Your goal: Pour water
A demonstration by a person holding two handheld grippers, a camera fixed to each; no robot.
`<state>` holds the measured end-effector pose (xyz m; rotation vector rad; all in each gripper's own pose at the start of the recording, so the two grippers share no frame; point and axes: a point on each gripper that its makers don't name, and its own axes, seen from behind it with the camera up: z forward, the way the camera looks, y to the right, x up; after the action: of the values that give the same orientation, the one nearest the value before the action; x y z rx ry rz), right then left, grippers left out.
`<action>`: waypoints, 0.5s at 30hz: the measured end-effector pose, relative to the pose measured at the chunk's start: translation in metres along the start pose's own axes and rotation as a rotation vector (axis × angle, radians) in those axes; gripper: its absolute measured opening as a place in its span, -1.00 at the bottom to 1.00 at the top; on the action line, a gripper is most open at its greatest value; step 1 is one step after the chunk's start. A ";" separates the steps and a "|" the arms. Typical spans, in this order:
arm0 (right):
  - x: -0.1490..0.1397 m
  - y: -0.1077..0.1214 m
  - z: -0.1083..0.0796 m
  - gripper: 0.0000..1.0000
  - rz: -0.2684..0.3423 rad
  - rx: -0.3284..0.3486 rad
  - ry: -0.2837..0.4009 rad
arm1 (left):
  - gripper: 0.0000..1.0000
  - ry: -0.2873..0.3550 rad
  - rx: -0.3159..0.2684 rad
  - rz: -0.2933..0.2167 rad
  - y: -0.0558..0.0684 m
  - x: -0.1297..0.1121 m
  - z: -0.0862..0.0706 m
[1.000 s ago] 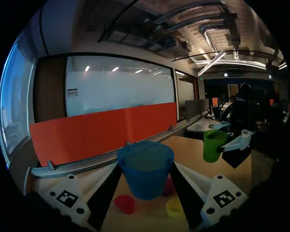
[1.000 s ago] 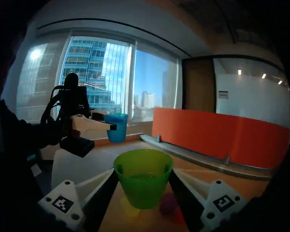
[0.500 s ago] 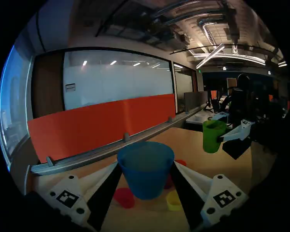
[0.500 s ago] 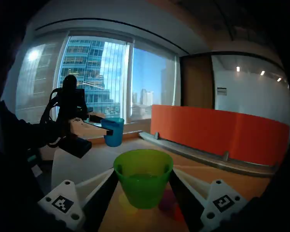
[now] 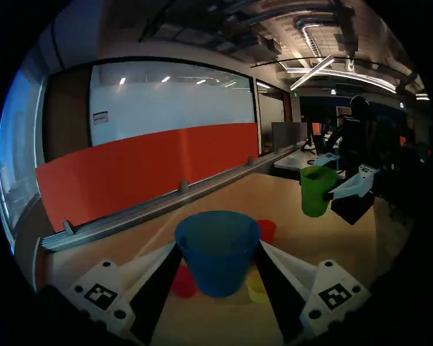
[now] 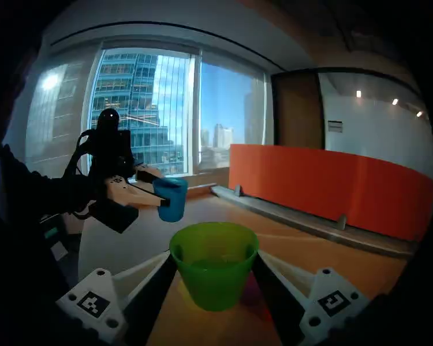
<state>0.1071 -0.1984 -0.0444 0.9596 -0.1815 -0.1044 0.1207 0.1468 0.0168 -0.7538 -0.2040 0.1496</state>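
A blue cup (image 5: 217,252) stands upright between the fingers of my left gripper (image 5: 217,259), which is shut on it above the wooden table (image 5: 286,213). The same blue cup (image 6: 171,199) shows farther off in the right gripper view, held by a person's hand. My right gripper (image 6: 214,282) is shut on a green cup (image 6: 214,271) with a little liquid inside, also upright. In the left gripper view that green cup (image 5: 316,190) hangs at the right, above the table.
Small red (image 5: 183,282), yellow (image 5: 256,287) and another red (image 5: 267,229) cups sit on the table under the blue cup. An orange partition (image 5: 147,164) with a grey rail runs along the table's far side. Large windows (image 6: 147,109) lie behind the left hand.
Both cups have come lower toward the table; the table fills more of both views. In the right gripper view the blue cup has dropped and stayed at the left.
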 end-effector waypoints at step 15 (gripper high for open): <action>-0.048 0.002 0.005 0.78 0.027 0.033 -0.113 | 0.69 -0.137 -0.045 0.040 0.015 -0.055 0.015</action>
<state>0.0587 -0.1928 -0.0450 0.9847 -0.3010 -0.1308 0.0630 0.1561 0.0100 -0.7932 -0.3230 0.2355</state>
